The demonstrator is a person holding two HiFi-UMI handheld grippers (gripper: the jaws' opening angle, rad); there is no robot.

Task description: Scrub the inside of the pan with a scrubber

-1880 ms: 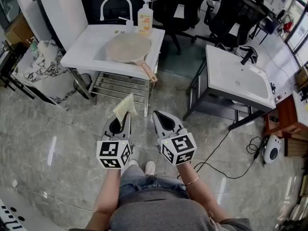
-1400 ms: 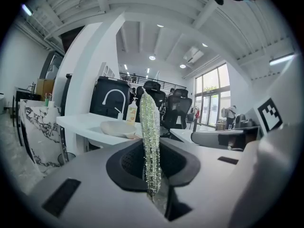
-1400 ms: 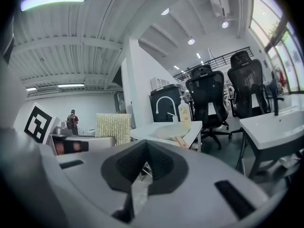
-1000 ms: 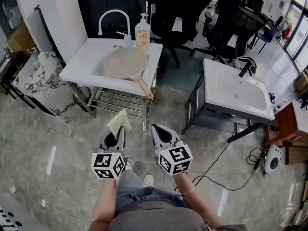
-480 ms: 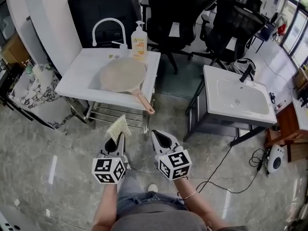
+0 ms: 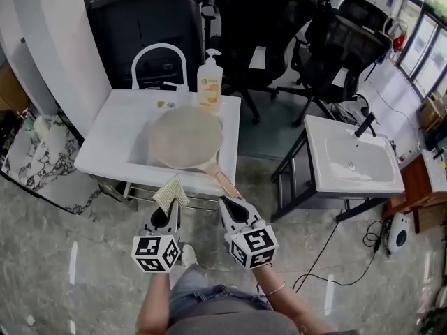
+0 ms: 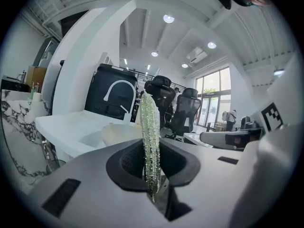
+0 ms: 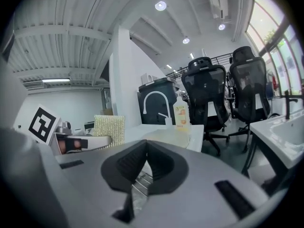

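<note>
A white surface point(image 6: 112, 145) ahead of the jaws carries the pan point(image 6: 185, 138). The left gripper point(image 6: 170, 205) clamps the scrubber point(image 6: 171, 190); the right gripper point(image 6: 228, 203) has jaws seemingly together.

Light: bright and even, daylight mixed with ceiling lamps point(image 7: 167, 18).
Source: windows point(image 6: 426, 26) at the right, round lamps overhead.
Glare: pale streaks on the glossy floor point(image 6: 73, 253); the white counter point(image 6: 115, 138) is nearly washed out.
Shadows: soft, gathered under the counter.
Distortion: both gripper views are fisheye with black corners; the head view bends at its edges.
Focus: the scrubber point(image 7: 149, 137) is crisp; the nearest foreground is soft.
</note>
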